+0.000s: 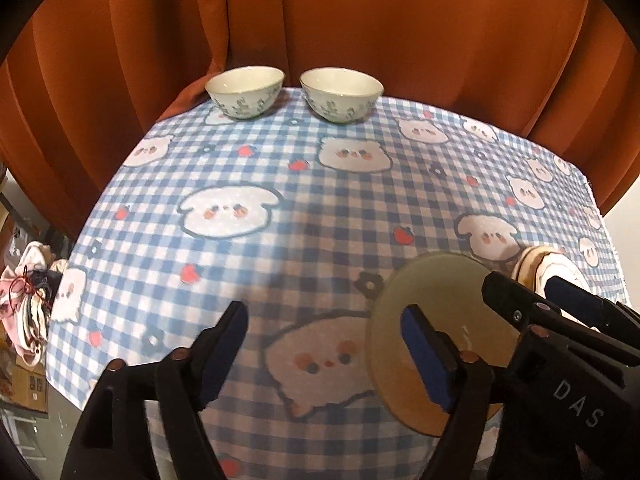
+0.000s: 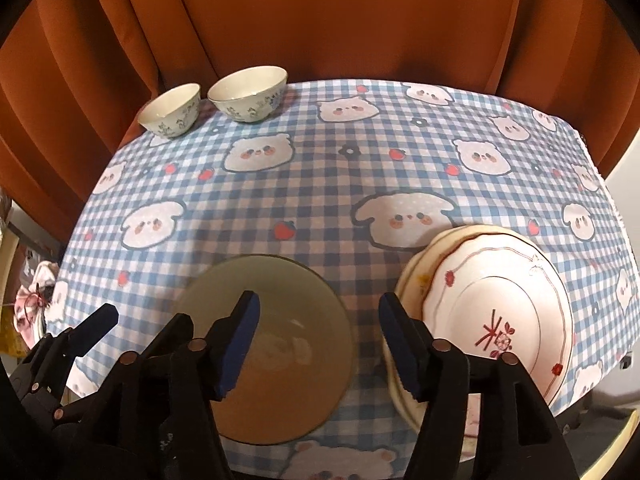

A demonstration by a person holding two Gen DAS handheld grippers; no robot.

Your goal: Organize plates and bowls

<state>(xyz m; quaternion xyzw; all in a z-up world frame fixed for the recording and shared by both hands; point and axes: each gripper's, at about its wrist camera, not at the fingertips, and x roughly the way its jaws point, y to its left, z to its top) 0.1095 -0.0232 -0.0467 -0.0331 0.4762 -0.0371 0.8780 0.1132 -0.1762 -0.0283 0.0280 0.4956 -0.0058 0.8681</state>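
With both bowls (image 1: 294,94) parked far ahead as a pair, my left gripper (image 1: 324,354) hangs jaws apart, gripping nothing. Glass plate (image 2: 266,344) lies flat under my right gripper (image 2: 318,344), jaws also apart; white plates (image 2: 496,312) stacked just right, likely its destination.

Domestic setting, most likely a dining corner in a home. Evidence: a table under a blue-and-white checked tablecloth (image 1: 280,184) printed with cartoon animal faces and strawberries, backed by a rust-orange pleated curtain (image 1: 360,20). Household crockery stands on it, and at the left edge lie bundled fabric items (image 1: 28,280) and a cardboard box (image 1: 28,384).
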